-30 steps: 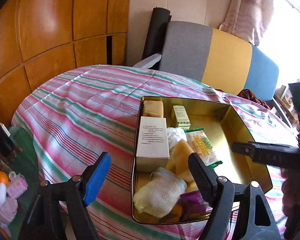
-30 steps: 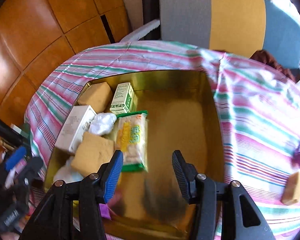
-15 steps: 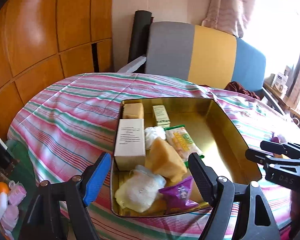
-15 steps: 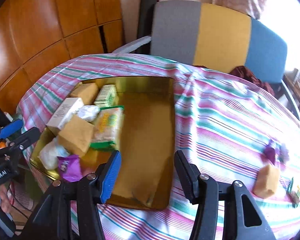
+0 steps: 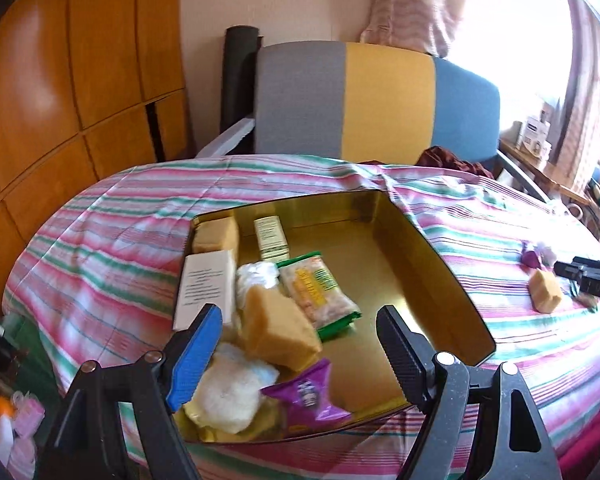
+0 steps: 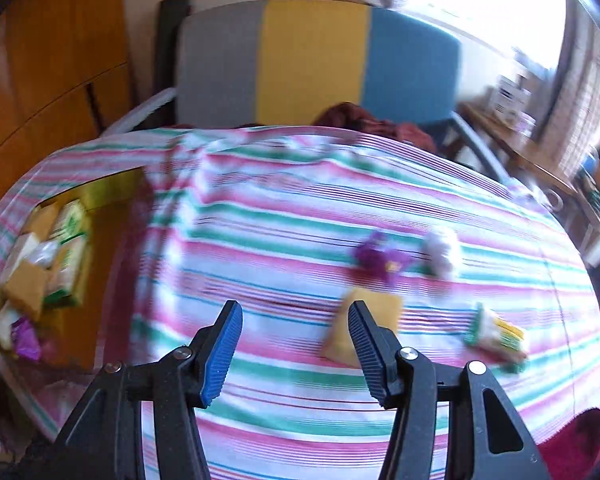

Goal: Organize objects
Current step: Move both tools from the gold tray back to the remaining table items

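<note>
Jaws of the left gripper (image 5: 298,344) stand wide apart with nothing clamped; they hang over the near end of the gold tin (image 5: 428,256). Behind that gap lie a tan block (image 5: 278,330), a white fluffy bundle (image 5: 230,394) and a purple packet (image 5: 306,394), all inside the tin. Farther back in the tin are a green-edged snack pack (image 5: 316,294), a white box (image 5: 206,286), a second tan block (image 5: 216,234) and a small printed carton (image 5: 271,234). The right half of the tin is bare metal.

Jaws of the right gripper (image 6: 296,344) have just been opening and are apart, with only the striped cloth (image 6: 284,216) between them. The black finger (image 6: 370,348) partly covers a tan block on the cloth (image 6: 380,312). Beyond it lie a purple wrapper (image 6: 380,258) and a white bundle (image 6: 442,254), close together; a green-and-yellow pack (image 6: 496,336) lies to the right. This view is motion-blurred, so labels are unreadable. The tin appears at its far left edge.

A grey, yellow and blue chair back (image 5: 376,96) stands behind the table, with wooden panels (image 5: 60,92) on the left.
</note>
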Tool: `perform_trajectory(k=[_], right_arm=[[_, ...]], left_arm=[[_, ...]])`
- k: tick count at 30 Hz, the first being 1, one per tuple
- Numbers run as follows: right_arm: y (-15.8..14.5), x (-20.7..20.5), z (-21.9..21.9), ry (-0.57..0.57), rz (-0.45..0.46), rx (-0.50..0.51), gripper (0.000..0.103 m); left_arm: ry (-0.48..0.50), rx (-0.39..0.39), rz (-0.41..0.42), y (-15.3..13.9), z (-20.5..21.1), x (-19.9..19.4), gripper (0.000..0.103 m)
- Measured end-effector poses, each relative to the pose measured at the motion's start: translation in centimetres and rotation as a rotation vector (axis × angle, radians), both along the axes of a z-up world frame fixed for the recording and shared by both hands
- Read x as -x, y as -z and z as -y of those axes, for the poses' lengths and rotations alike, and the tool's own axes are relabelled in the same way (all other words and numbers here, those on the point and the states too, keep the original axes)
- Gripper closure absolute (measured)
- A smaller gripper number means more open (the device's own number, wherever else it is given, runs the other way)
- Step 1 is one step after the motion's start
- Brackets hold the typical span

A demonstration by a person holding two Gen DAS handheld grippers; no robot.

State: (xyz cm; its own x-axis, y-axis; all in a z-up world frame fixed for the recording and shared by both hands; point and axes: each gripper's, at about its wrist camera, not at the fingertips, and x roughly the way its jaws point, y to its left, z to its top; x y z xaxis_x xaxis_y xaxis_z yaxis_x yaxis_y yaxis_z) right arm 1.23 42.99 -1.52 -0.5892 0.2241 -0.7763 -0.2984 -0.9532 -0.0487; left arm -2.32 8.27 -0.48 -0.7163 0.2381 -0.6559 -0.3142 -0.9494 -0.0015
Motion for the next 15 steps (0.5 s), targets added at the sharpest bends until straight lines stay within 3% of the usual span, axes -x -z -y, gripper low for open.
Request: perform_trajectory(k=[4, 8, 11, 15], right_arm=[[-0.1, -2.2, -6.6, 0.206, -0.027, 0.008, 0.047], [0.7, -5.3, -13.0, 0.487, -0.055, 0.045, 0.047], [1.8, -8.1, -16.6, 0.663, -0.097, 0.194, 0.047], [2.5, -10.4, -18.8, 0.765, -0.149, 0.335, 0.047]], left_arm=[[0.059, 0.007, -0.012, -0.4, -2.1, -0.1, 0.023], [0.129, 0.015, -0.025, -1.0, -4.8, -0.2, 0.023], [0.182, 0.02, -0.031, -1.3, -7.1, -0.3, 0.023], [0.258, 0.034, -0.017, -1.3, -10.6, -0.4, 0.023]])
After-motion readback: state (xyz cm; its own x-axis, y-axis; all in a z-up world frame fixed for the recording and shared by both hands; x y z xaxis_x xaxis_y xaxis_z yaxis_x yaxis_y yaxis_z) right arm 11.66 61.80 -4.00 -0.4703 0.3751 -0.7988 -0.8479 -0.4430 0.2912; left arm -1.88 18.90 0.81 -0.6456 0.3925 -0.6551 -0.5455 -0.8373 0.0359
